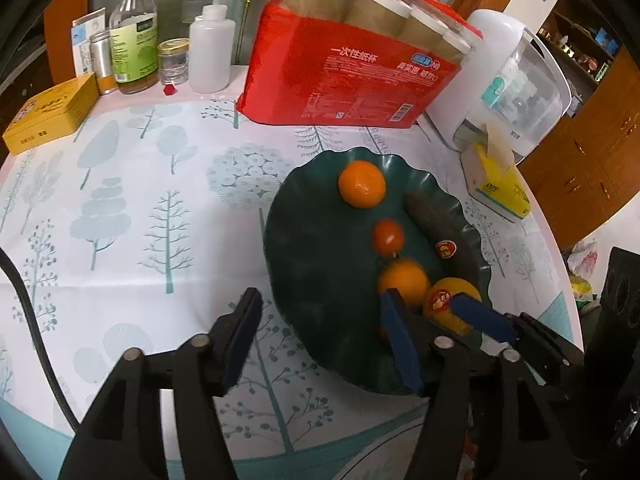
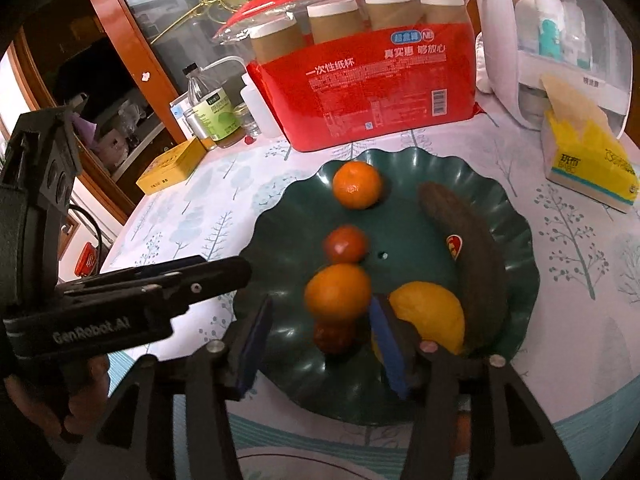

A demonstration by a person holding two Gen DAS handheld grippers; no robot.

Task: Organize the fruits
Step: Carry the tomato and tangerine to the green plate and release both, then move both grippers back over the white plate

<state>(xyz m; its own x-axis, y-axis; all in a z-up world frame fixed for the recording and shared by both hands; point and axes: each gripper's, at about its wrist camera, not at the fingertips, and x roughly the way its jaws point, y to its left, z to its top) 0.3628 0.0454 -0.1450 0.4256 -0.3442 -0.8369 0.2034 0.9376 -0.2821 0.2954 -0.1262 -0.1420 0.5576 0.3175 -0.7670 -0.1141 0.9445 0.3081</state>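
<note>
Fruits lie on the green scalloped plate [image 2: 516,216]. Nearest, right gripper [image 2: 320,344], jaws apart, straddles a small red fruit [image 2: 332,336] and an orange [image 2: 338,292]. Left gripper [image 1: 320,340], jaws apart, hovers at the plate's near rim. Farther: tomato [image 2: 346,244], mandarin [image 2: 356,184].

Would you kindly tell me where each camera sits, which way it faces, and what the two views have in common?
Left wrist: rides the left gripper, looking down over the tablecloth at the green plate's left edge; its own open fingers show.
Right wrist: rides the right gripper, over the plate's near rim, fingers open; the left gripper and the hand holding it show at left.
Shared: plate, fruit, red cup pack.
</note>
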